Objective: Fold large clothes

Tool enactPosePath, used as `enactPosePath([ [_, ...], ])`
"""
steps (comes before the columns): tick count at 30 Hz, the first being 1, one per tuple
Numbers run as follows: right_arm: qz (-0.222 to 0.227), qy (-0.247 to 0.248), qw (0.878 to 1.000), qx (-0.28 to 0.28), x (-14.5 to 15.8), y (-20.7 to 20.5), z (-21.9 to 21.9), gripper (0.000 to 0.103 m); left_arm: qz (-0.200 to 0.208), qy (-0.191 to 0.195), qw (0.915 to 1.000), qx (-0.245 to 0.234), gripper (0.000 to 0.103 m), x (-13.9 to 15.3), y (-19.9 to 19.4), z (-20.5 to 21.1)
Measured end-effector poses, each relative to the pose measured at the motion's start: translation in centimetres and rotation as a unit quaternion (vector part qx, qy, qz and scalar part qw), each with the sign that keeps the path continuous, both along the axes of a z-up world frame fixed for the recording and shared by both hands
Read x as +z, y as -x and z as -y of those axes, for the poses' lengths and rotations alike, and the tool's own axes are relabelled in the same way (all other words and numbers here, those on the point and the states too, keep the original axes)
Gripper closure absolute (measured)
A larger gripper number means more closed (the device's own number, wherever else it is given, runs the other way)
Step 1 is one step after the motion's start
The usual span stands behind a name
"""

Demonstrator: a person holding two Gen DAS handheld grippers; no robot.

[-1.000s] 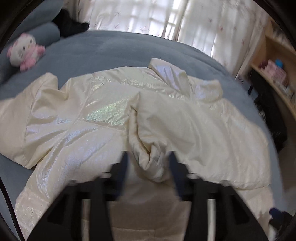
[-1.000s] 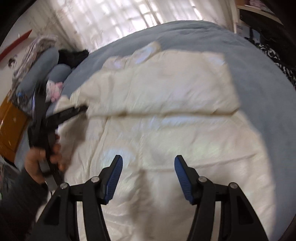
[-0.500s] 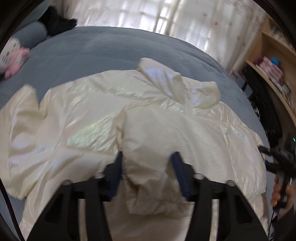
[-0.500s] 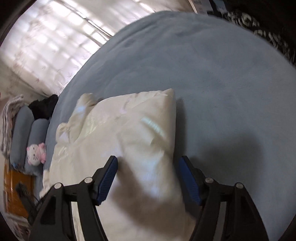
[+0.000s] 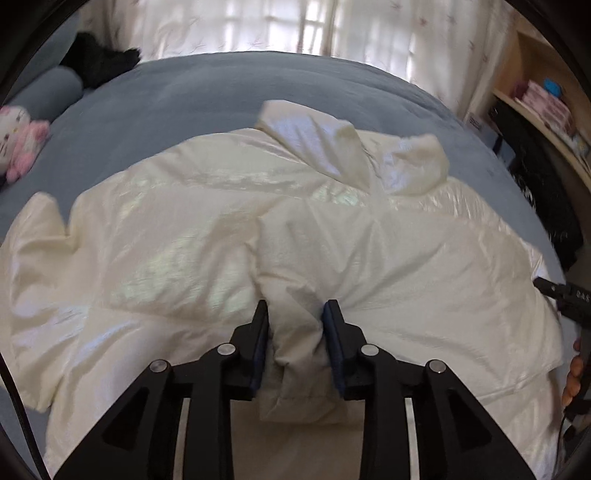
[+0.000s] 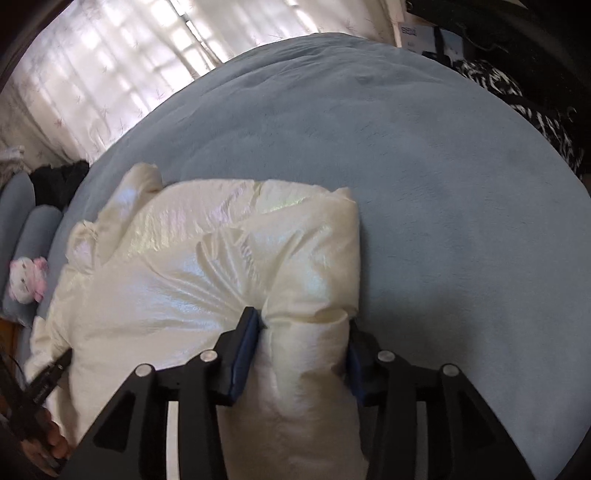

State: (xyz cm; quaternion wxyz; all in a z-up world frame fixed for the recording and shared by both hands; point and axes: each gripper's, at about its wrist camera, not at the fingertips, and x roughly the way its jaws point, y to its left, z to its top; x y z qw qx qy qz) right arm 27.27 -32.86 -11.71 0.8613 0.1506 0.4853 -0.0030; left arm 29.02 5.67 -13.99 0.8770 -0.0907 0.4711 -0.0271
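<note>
step: mid-fold, I think | left gripper pinching jacket below its hood | right gripper clamping jacket edge | next: probably lift both together, fold toward hood

A home bedroom: a blue bed with bolster pillows and a plush toy, curtained windows, and a wooden shelf alongside.
</note>
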Motion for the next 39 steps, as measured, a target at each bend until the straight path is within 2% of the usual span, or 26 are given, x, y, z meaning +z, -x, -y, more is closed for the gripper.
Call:
enactPosePath([
  [3,0.036,0.01,0.999,-0.01,2.6,1.6,-0.2,0.058,0.014,-0.02,0.9994,0.025,0.071,1.7,0.9,-1.5],
  [5,0.062,0.013,0.998,-0.001,4.2,2.7,-1.1,0.058,0.039,-0.03,0.9978,0.044,0.071,3.4,1.8,-2.3],
  [7,0.086,0.021,0.996,0.029,5.5,3.9,-3.2,0.058,0.06,-0.032,0.9967,0.044,0.072,4.7,2.2,-2.3],
  [9,0.09,0.02,0.993,0.069,5.9,4.3,-6.1,0.058,0.07,-0.024,0.9968,0.029,0.074,5.6,2.2,-1.4],
  [12,0.08,0.008,0.988,0.135,5.1,4.9,-11.2,0.059,0.073,-0.026,0.9969,-0.01,0.087,5.5,1.4,1.8],
  [15,0.062,0.021,0.982,0.18,2.8,5.4,-15.4,0.059,0.066,-0.05,0.9958,-0.039,0.088,3.9,0.3,5.5],
  [16,0.056,0.027,0.981,0.185,2.0,5.4,-16.1,0.059,0.06,-0.065,0.9951,-0.043,0.088,3.2,0.1,6.4],
  [18,0.042,0.057,0.979,0.189,0.0,5.4,-17.0,0.058,0.029,-0.127,0.9909,-0.032,0.088,0.7,-0.7,7.6],
  [20,0.043,0.105,0.977,0.183,-1.1,5.3,-16.3,0.061,0.0,-0.134,0.9907,-0.023,0.089,-1.2,-1.5,7.2],
  [22,0.048,0.135,0.977,0.158,-1.0,5.2,-14.3,0.064,-0.002,-0.128,0.9916,-0.02,0.089,-1.7,-1.7,6.5],
  [26,0.041,0.184,0.977,0.101,-1.0,5.3,-7.8,0.064,0.001,-0.148,0.9884,-0.033,0.089,-1.9,-1.4,6.3],
  [27,0.037,0.181,0.978,0.092,-1.1,5.3,-6.4,0.064,0.001,-0.152,0.9878,-0.035,0.089,-1.9,-1.4,6.4],
  [28,0.027,0.17,0.983,0.071,-1.4,5.2,-4.6,0.056,0.002,-0.154,0.9874,-0.035,0.089,-2.0,-1.4,6.5],
  [29,0.024,0.156,0.986,0.058,-1.4,5.2,-3.5,0.041,0.002,-0.155,0.9874,-0.033,0.089,-2.1,-1.4,6.5],
  [30,0.018,0.129,0.991,0.039,-1.6,5.1,-2.1,0.035,0.001,-0.154,0.9877,-0.031,0.089,-2.2,-1.5,6.5],
  [31,0.017,0.098,0.994,0.032,-1.9,5.2,-1.2,0.033,0.0,-0.15,0.9884,-0.026,0.089,-2.2,-1.6,6.5],
  [34,0.02,0.061,0.998,0.019,-2.6,5.5,-0.1,0.033,0.001,-0.149,0.9886,-0.021,0.089,-2.3,-1.5,6.6],
  [39,0.03,0.069,0.997,0.009,-2.8,5.7,-0.7,0.033,0.006,-0.149,0.9885,-0.026,0.089,-2.3,-0.9,6.6],
])
